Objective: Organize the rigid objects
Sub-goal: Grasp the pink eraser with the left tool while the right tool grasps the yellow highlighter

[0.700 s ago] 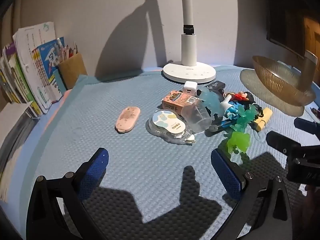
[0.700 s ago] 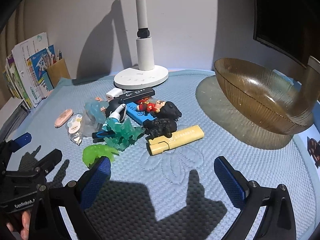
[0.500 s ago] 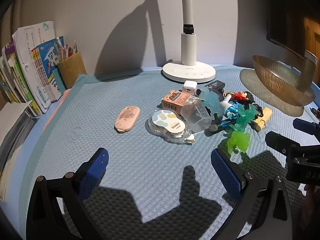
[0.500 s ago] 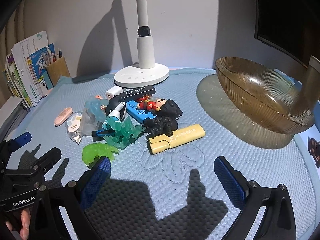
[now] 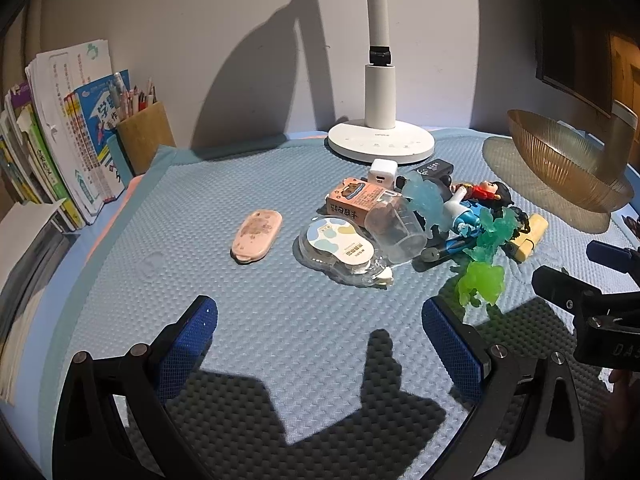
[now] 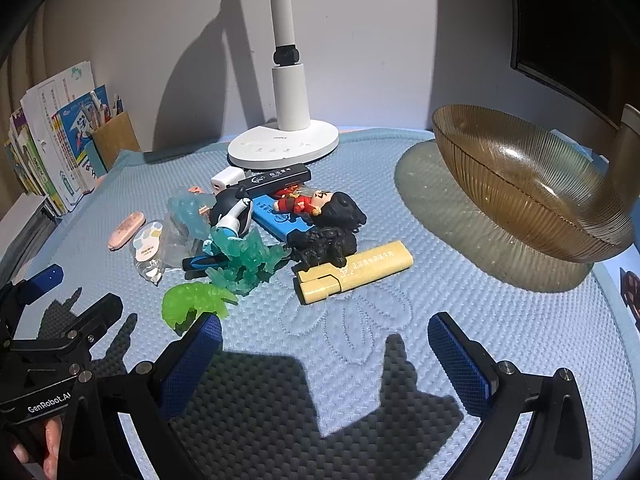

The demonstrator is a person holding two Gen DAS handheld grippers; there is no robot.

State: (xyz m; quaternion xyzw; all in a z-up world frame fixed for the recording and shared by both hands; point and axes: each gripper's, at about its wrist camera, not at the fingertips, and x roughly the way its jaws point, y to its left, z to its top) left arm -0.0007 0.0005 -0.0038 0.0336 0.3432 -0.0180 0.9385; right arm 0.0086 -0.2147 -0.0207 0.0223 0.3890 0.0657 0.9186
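Note:
A heap of small items lies mid-mat: a pink case (image 5: 257, 234), a clear cup (image 5: 396, 232), an orange carton (image 5: 352, 199), a white charger (image 5: 383, 173), teal figure (image 6: 248, 260), bright green figure (image 6: 192, 304), red-and-black doll (image 6: 316, 202), yellow highlighter (image 6: 354, 272) and black stick (image 6: 276, 178). An amber glass bowl (image 6: 520, 184) stands at the right. My left gripper (image 5: 320, 340) hovers open near the front of the mat, nothing between its blue pads. My right gripper (image 6: 324, 352) is open too, just in front of the highlighter.
A white desk lamp (image 5: 380, 140) stands behind the heap. Books (image 5: 60, 148) and a wooden pen holder (image 5: 144, 136) line the far left. The left gripper's body (image 6: 48, 344) with a hand under it shows at the lower left of the right wrist view.
Both grippers have drifted slightly; the scene has barely shifted in view. Jaws stay wide and no object has moved.

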